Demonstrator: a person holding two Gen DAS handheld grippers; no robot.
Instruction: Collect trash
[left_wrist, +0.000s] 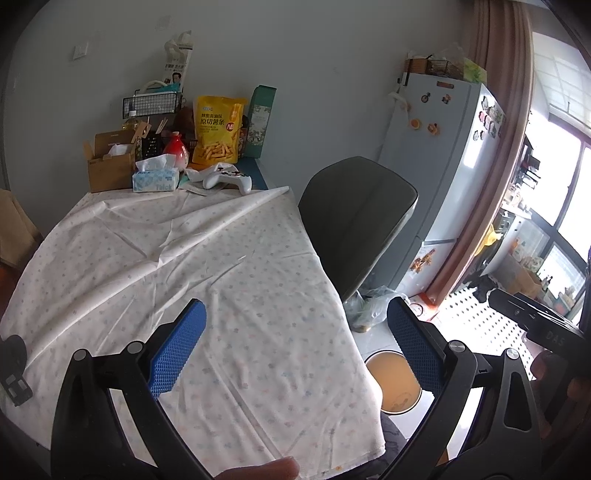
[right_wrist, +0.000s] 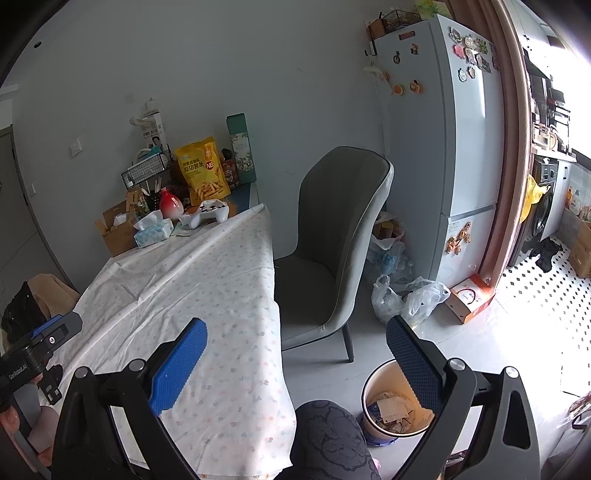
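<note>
A round waste bin (right_wrist: 388, 410) stands on the floor right of the table, holding paper and wrappers; it also shows in the left wrist view (left_wrist: 393, 384). My left gripper (left_wrist: 295, 350) is open and empty, above the front part of the white patterned tablecloth (left_wrist: 184, 266). My right gripper (right_wrist: 295, 363) is open and empty, above the table's right edge and the bin. The left gripper's body also shows at the left edge of the right wrist view (right_wrist: 40, 343).
A grey chair (right_wrist: 332, 236) stands at the table's right side. At the table's far end are a tissue box (left_wrist: 157, 177), a game controller (left_wrist: 229, 177), a yellow snack bag (left_wrist: 218, 129) and a cardboard box (left_wrist: 110, 162). Plastic bags (right_wrist: 406, 295) and a fridge (right_wrist: 443, 129) stand beyond.
</note>
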